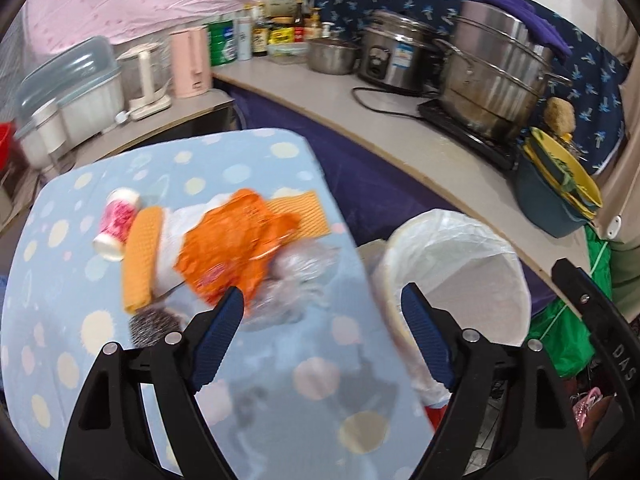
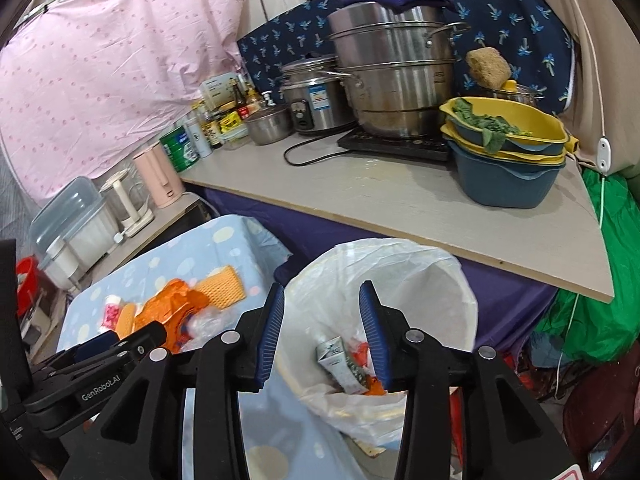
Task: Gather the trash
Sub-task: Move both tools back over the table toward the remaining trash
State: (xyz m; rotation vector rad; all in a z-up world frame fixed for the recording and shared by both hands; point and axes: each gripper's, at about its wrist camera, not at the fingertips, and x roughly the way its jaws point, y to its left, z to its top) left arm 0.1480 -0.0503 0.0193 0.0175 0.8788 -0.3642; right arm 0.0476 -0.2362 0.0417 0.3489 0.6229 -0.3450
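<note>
We see our left gripper [image 1: 322,300] open and empty near the orange wrapper [image 1: 236,240] on the dotted table [image 1: 280,380]; our right gripper [image 2: 322,300], open and empty, hangs over the lined bin [image 2: 440,280] holding a carton [image 2: 340,364]

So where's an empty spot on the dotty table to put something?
The near part of the dotty blue cloth, below the orange wrapper and beside the lined bin, is bare. Farther back it is crowded: wrapper, clear plastic, pink-labelled bottle and sponges huddle together.

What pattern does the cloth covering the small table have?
Light blue cloth with pale dots in cream, white and pink; the left wrist view shows it best.
</note>
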